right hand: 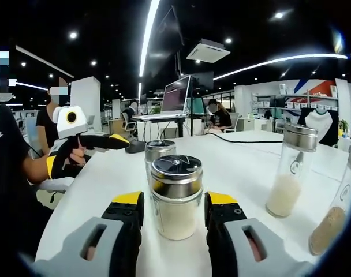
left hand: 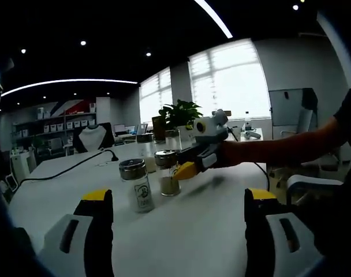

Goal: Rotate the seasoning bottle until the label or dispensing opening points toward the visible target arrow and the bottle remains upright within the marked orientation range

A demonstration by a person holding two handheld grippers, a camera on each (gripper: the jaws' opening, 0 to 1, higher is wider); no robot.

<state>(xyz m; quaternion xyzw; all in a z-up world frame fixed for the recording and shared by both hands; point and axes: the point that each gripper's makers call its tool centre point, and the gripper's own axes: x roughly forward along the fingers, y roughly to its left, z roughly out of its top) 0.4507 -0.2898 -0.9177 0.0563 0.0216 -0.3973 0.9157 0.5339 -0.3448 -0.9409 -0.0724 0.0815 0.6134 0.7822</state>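
Right tongs (right hand: 171, 222): jaws stand either side of a seasoning bottle (right hand: 176, 196), close against its glass; contact looks likely but I cannot tell if they grip it
Same tongs from the other side (left hand: 186, 170): yellow tips at the bottle (left hand: 168, 172), a hand (left hand: 213, 151) behind them
Left tongs (left hand: 178, 213): jaws wide apart, holding nothing; a labelled bottle (left hand: 138, 185) stands just ahead, between them and the right tongs
Beyond the right tongs: another bottle (right hand: 156, 151) close behind the flanked one, a taller jar (right hand: 291, 169) off to the right
Target arrow: none visible on the white table (right hand: 239, 161)
Risk: the jaws sit low on smooth glass, so a twist may slip or tip the bottle; the neighbour behind could be knocked
Writing: round mark on the labelled bottle, too small to read
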